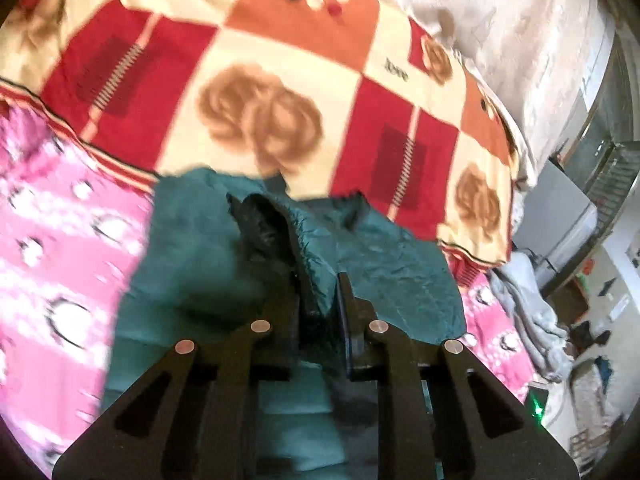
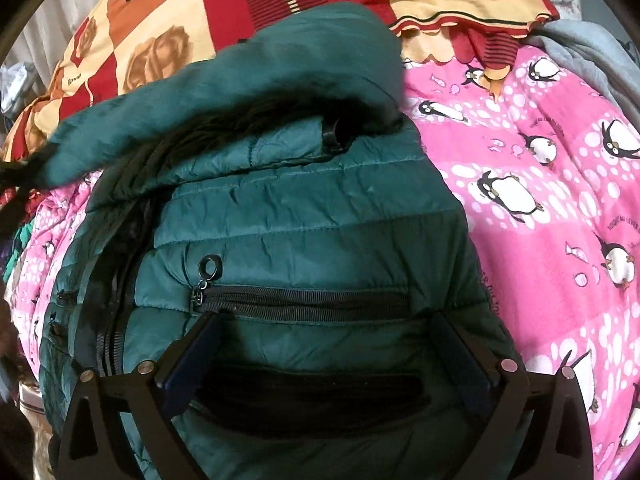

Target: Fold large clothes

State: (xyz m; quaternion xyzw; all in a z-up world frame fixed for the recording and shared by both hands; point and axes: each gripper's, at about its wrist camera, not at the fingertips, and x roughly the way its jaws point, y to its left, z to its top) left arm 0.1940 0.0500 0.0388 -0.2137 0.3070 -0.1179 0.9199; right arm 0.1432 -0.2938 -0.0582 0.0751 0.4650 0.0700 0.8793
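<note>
A dark teal quilted puffer jacket (image 2: 312, 216) lies on a bed. Its black pocket zip (image 2: 300, 298) runs across the panel just beyond my right gripper. My right gripper (image 2: 324, 320) is open, its fingers spread wide over the jacket's lower panel, holding nothing. In the left wrist view the same jacket (image 1: 208, 248) shows, with its black lining turned out. My left gripper (image 1: 318, 280) is shut on a fold of the jacket's edge and holds it raised above the bed. The raised sleeve or flap (image 2: 240, 80) arches over the jacket body in the right wrist view.
A pink penguin-print blanket (image 2: 540, 200) covers the bed under the jacket. A red, orange and cream checked blanket (image 1: 280, 80) lies beyond it. A grey garment (image 1: 520, 300) hangs at the bed's right edge, with cluttered floor and furniture (image 1: 580, 220) beyond.
</note>
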